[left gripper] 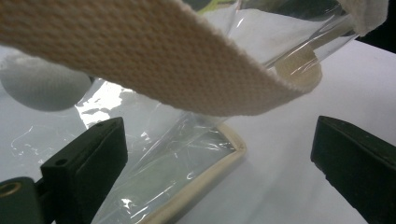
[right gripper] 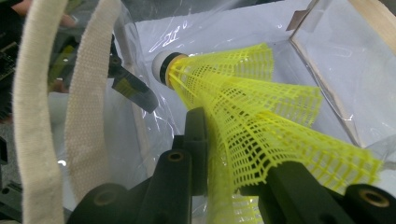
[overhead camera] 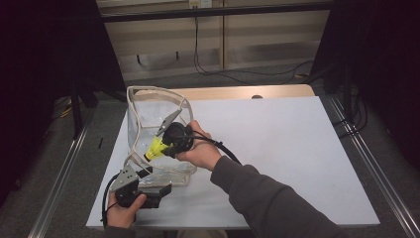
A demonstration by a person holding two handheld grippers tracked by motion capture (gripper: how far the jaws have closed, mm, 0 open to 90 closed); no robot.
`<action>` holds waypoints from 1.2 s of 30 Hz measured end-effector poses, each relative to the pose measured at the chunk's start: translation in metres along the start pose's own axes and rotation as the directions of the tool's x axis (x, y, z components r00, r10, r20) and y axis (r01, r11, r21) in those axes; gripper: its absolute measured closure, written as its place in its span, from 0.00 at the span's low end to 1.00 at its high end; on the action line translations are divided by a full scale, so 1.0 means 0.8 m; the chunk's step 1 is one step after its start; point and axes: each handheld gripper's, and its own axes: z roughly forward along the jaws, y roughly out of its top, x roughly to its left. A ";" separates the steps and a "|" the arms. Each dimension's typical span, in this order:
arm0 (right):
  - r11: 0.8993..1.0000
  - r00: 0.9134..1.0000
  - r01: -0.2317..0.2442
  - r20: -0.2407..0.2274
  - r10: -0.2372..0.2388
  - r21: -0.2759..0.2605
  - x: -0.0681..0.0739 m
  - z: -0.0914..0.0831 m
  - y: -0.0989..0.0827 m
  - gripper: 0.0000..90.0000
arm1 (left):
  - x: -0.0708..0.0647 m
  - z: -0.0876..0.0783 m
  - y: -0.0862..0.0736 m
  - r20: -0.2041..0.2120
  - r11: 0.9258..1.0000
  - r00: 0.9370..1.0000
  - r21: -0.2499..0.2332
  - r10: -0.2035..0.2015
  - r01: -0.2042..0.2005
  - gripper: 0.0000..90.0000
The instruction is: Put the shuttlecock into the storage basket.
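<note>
Two black jaws of the right gripper (right gripper: 229, 163) clamp the yellow mesh plastic shuttlecock (right gripper: 243, 107) by its skirt, inside the clear plastic bag with cream webbing trim (overhead camera: 148, 106) toward nine o'clock on the white surface (overhead camera: 277, 148). Insertion looks nearly done; release remains. The left gripper (overhead camera: 148, 191), jaws apart, sits at the bag's six o'clock corner.
</note>
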 end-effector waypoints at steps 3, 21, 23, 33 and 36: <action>1.000 1.000 -0.003 0.002 0.003 0.006 0.000 0.003 -0.001 0.88 | 0.000 0.000 0.000 -0.001 1.000 1.000 -0.001 0.000 0.000 0.04; 0.999 1.000 0.017 0.007 -0.017 0.042 0.004 0.011 -0.004 0.87 | -0.001 0.000 0.000 -0.001 1.000 1.000 0.000 0.002 -0.002 0.04; 0.999 1.000 0.015 0.008 -0.015 0.047 0.004 0.012 -0.005 0.87 | -0.001 0.000 0.000 -0.001 1.000 1.000 0.000 0.001 -0.001 0.04; 0.997 1.000 0.031 0.005 -0.031 0.074 0.005 0.014 -0.006 0.86 | -0.001 0.000 0.000 -0.002 1.000 1.000 0.001 0.001 -0.001 0.04; 0.996 0.999 0.033 0.009 -0.034 0.086 0.005 0.014 -0.006 0.85 | -0.001 0.000 0.000 -0.001 1.000 1.000 -0.002 0.000 0.000 0.04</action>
